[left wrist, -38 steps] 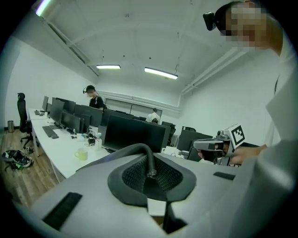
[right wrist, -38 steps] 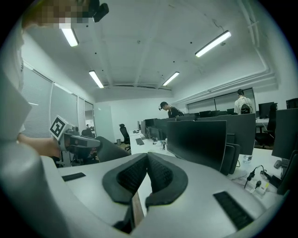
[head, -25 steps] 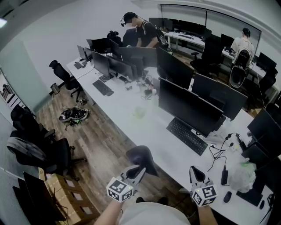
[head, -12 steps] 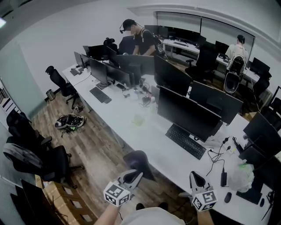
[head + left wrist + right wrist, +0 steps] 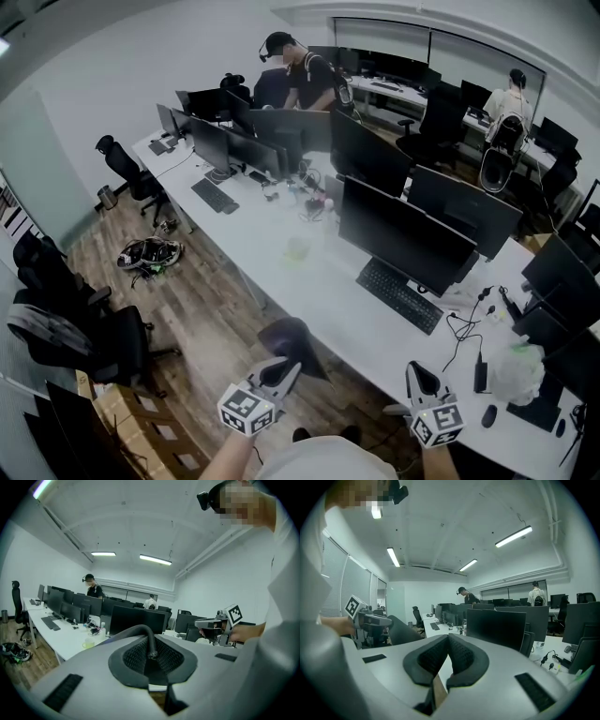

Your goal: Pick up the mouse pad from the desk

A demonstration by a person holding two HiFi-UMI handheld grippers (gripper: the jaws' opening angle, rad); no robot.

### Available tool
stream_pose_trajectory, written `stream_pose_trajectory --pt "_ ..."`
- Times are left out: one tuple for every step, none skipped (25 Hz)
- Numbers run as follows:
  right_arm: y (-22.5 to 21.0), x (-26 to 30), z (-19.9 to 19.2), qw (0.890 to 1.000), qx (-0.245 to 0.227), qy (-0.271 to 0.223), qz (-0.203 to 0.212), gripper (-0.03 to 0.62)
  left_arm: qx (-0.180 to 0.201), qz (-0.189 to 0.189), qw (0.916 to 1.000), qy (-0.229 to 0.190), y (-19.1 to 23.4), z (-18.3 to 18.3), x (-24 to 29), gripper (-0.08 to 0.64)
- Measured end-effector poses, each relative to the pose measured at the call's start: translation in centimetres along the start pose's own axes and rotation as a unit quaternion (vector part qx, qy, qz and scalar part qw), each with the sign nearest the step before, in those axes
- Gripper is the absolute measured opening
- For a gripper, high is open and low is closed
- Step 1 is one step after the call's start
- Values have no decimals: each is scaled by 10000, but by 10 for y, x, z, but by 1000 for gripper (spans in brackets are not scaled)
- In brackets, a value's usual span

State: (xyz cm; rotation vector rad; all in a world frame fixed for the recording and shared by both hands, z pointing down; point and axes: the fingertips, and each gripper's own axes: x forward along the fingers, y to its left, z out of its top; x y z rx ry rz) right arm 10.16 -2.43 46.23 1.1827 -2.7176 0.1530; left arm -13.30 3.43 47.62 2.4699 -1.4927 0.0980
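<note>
Dark and floppy, the mouse pad (image 5: 287, 337) is off the desk (image 5: 309, 272). It hangs in the air over the wood floor (image 5: 220, 309), just beside the desk's near edge. The left gripper (image 5: 290, 365) has its jaws squeezed tight on one end of the pad. The pad's long side runs straight out from the jaws, away from the person, and its far end points toward the desk's edge. In the left gripper view the pad shows edge-on (just a thin dark strip), and it bends over to the left. The right gripper (image 5: 418, 367) is near the desk edge too, well apart from the pad. Its jaws are pressed together at the tips with nothing between them.
</note>
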Motion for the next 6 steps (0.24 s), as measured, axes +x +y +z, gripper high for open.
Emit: stream_pose_trajectory --pt "0 1 -1 10000 -3 -15 15 11 -7 1 10000 1 1 0 0 44" --pt "1 2 -1 10000 -4 -27 24 11 -10 -3 10000 -4 1 0 0 45" --pt "1 2 0 10000 -1 -32 26 11 -10 -11 10000 -12 2 0 0 44" --pt "2 3 1 10000 3 -32 23 11 -10 -18 10000 -20 2 0 0 46" --pt "3 4 2 10000 7 -31 19 11 -11 -26 10000 -26 2 0 0 46" --pt "4 4 2 10000 11 -30 15 11 -11 -33 10000 -33 3 1 0 45"
